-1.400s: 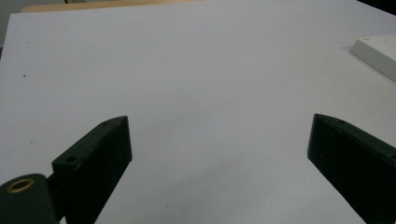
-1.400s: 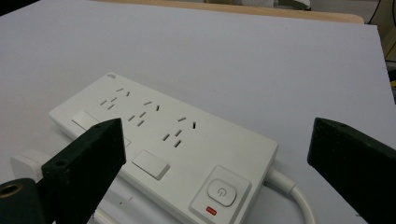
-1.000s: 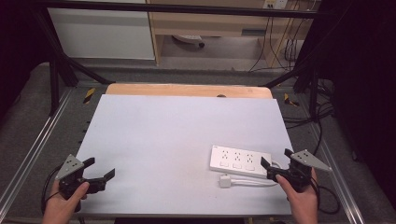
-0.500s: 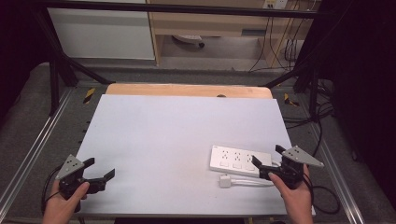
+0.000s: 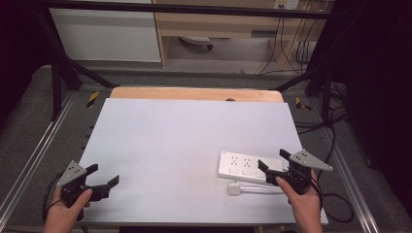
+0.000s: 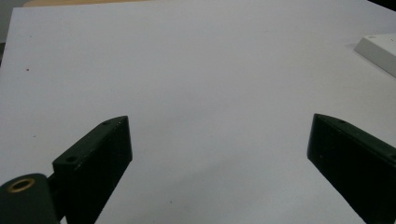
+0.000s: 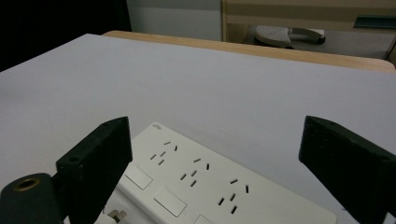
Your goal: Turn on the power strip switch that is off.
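— Where's the power strip?

— The white power strip [image 5: 248,166] lies flat near the table's [image 5: 184,136] front right corner, with a white plug [image 5: 235,188] and its cord just in front of it.

— And the right gripper [image 5: 273,161]?

— Jaws spread wide, released, low over the strip's right end; I can't tell whether they touch it.

— The left gripper [image 5: 103,175]?

— Also released, jaws apart, at the front left corner over bare table, well apart from the strip.
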Demonstrator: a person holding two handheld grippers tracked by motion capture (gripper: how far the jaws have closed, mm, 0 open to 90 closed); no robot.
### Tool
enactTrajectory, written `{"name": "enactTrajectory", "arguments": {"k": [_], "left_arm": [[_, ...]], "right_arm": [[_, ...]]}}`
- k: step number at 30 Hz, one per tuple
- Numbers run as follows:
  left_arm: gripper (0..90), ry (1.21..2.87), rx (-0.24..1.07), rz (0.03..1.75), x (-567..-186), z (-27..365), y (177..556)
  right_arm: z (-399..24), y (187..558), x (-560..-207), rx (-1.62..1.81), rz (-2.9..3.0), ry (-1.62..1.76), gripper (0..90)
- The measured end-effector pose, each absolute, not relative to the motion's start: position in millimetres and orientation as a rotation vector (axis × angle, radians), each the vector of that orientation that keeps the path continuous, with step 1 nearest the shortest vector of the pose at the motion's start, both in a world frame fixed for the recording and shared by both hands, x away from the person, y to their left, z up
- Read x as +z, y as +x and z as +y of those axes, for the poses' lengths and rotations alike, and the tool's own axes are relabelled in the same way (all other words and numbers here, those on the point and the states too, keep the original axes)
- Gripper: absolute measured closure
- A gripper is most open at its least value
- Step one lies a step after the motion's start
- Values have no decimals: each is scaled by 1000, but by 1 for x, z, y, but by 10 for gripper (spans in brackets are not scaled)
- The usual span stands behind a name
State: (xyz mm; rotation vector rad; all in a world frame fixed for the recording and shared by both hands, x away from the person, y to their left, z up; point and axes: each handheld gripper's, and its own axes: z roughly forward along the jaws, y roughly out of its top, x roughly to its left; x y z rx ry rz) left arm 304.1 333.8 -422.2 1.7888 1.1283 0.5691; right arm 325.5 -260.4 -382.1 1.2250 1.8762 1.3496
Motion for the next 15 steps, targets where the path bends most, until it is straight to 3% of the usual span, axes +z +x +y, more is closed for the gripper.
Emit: {"name": "enactTrajectory", "arguments": {"k": [11,12,15], "left_arm": [[68,1790,568,1127,-423,333,304],[68,1791,568,1127,-423,333,304],[68,1793,567,1124,-423,333,304]], "right_arm": [[-257,328,-386,1333,1925,1180,272],[-256,328,-386,1332,1934,1170,328],[-255,328,-387,1322,1948,1160,387]]}}
